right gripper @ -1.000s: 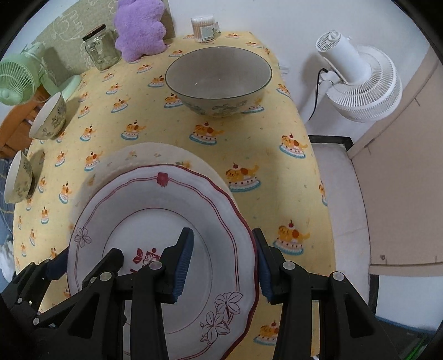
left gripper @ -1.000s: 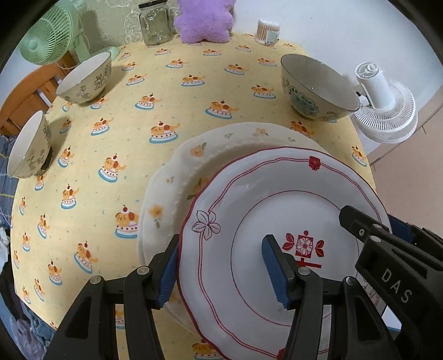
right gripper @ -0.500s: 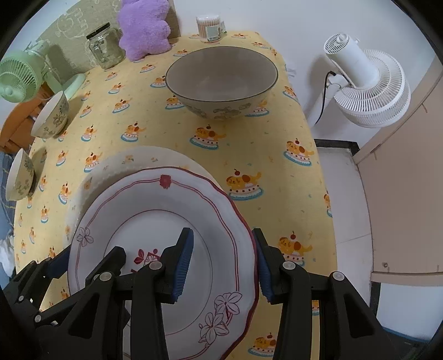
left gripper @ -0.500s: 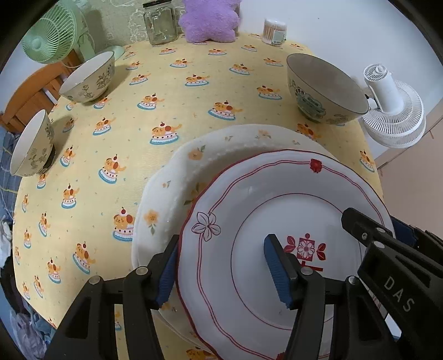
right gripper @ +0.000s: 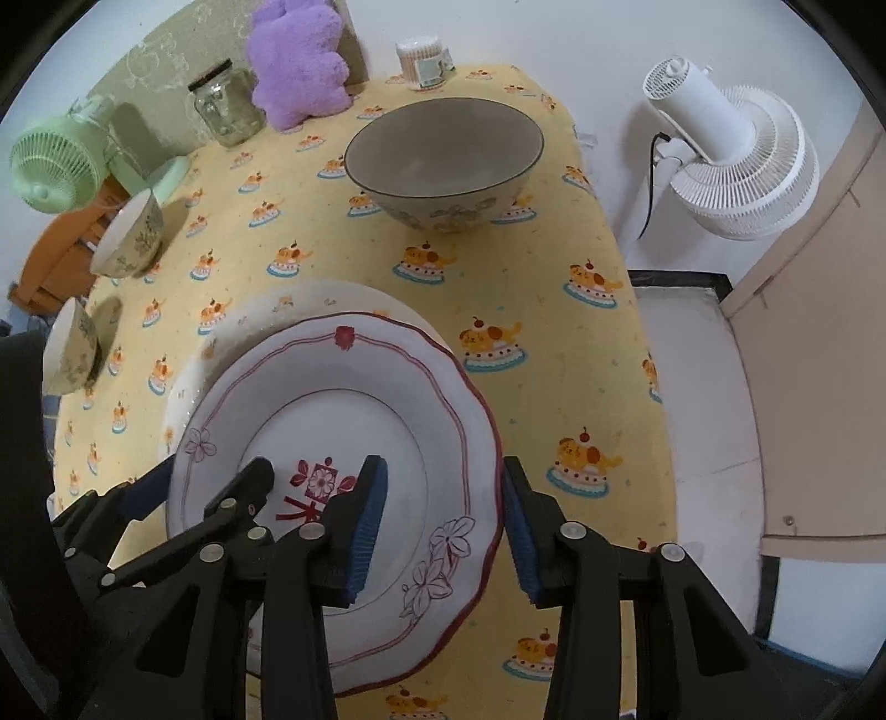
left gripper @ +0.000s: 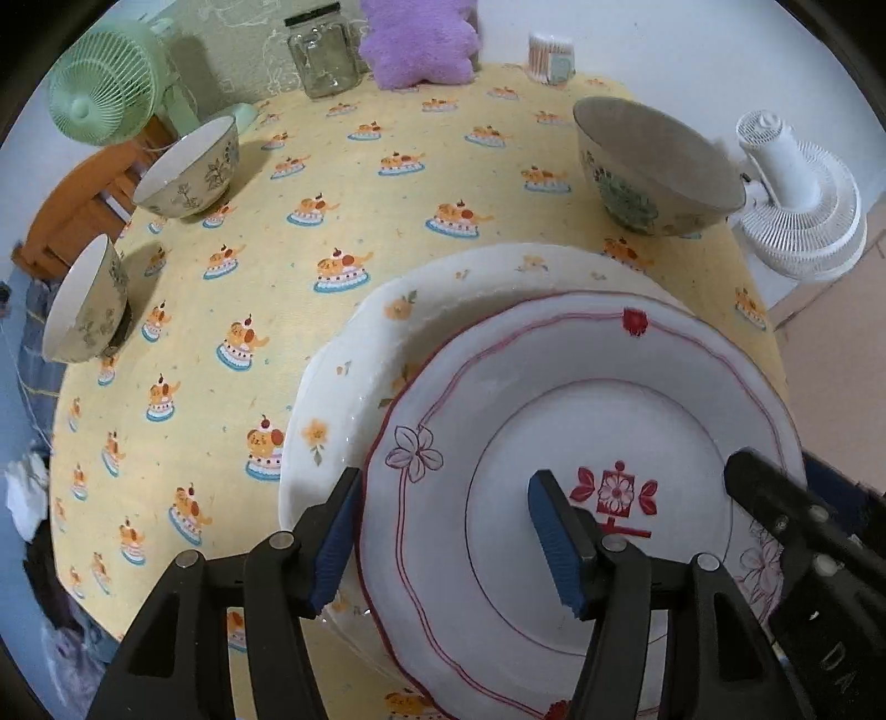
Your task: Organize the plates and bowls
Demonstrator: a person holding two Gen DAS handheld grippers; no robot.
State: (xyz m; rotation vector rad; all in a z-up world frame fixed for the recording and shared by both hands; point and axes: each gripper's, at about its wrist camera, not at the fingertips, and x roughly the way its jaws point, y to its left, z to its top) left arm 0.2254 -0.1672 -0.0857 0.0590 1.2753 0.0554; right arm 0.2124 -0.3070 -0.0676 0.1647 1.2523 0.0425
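Observation:
A white plate with red trim [left gripper: 581, 399] [right gripper: 354, 399] lies on top of a larger white plate with orange flowers [left gripper: 443, 299] [right gripper: 260, 315] at the near side of the yellow tablecloth. My left gripper [left gripper: 448, 531] is open and straddles the red-trimmed plate's left rim. My right gripper [right gripper: 443, 520] is open and straddles its right rim. A large bowl [left gripper: 653, 166] [right gripper: 443, 160] stands at the far right. Two small floral bowls [left gripper: 191, 169] [left gripper: 86, 302] stand at the left, also in the right wrist view [right gripper: 130, 235] [right gripper: 69, 349].
At the back of the table stand a glass jar [left gripper: 324, 52] [right gripper: 227, 108], a purple plush [left gripper: 418, 41] [right gripper: 299, 63] and a cotton swab box [left gripper: 551, 55] [right gripper: 421, 61]. A green fan [left gripper: 102, 97] stands at the back left. A white fan [right gripper: 731, 160] stands beside the table on the right.
Both grippers and the red-trimmed plate between them have shifted slightly toward me over the flowered plate. The jaws have widened a little.

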